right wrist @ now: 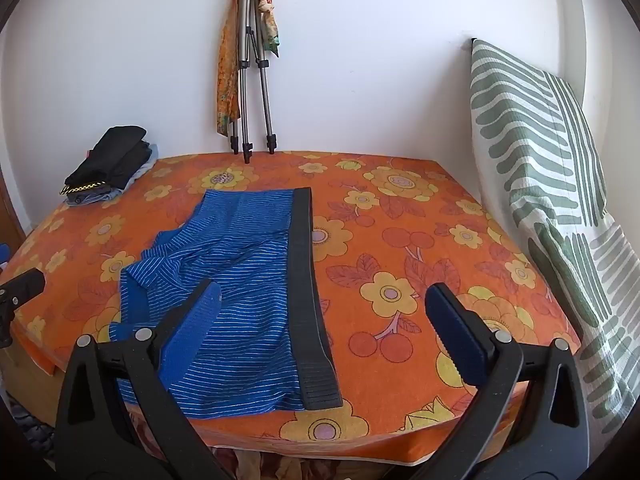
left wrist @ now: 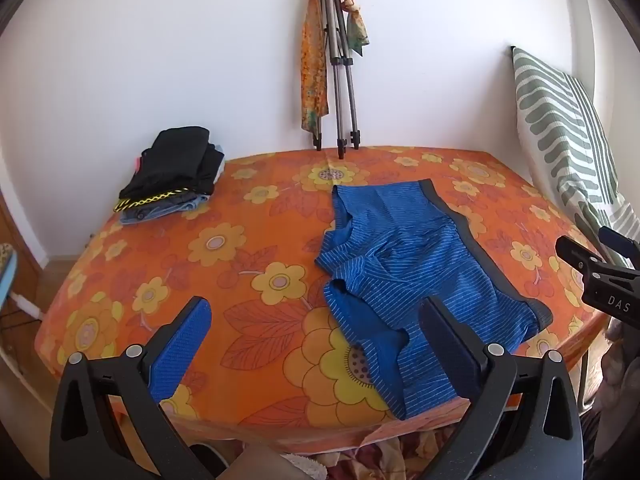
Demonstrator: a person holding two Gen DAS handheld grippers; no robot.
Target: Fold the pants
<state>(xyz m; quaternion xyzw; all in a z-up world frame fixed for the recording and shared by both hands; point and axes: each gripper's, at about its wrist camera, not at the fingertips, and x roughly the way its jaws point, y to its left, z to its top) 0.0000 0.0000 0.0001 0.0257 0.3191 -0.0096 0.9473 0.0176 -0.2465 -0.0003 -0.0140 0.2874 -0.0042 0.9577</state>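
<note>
Pants (right wrist: 236, 280) flat on bed (right wrist: 400, 240), beneath both wide-open tongs (right wrist: 324, 304)

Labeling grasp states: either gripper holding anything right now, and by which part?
Nothing held. Left gripper and right gripper are both open above the blue striped shorts, which lie flat on the bed.

the right gripper (right wrist: 322, 306) hangs over the near edge of a table (right wrist: 440, 240) covered in an orange flowered cloth, its two blue-padded jaws spread wide with nothing between them. blue striped shorts (right wrist: 240, 248) with a dark waistband (right wrist: 306, 280) lie spread on the cloth, partly under the left jaw. a pile of folded clothes (right wrist: 110, 166) sits at the far left corner. a tripod (right wrist: 252, 72) leans on the wall, a scarf (right wrist: 226, 80) draped over it. a green-patterned pillow (right wrist: 540, 152) stands at the right. the left gripper (right wrist: 20, 288) shows at the left edge.
</note>
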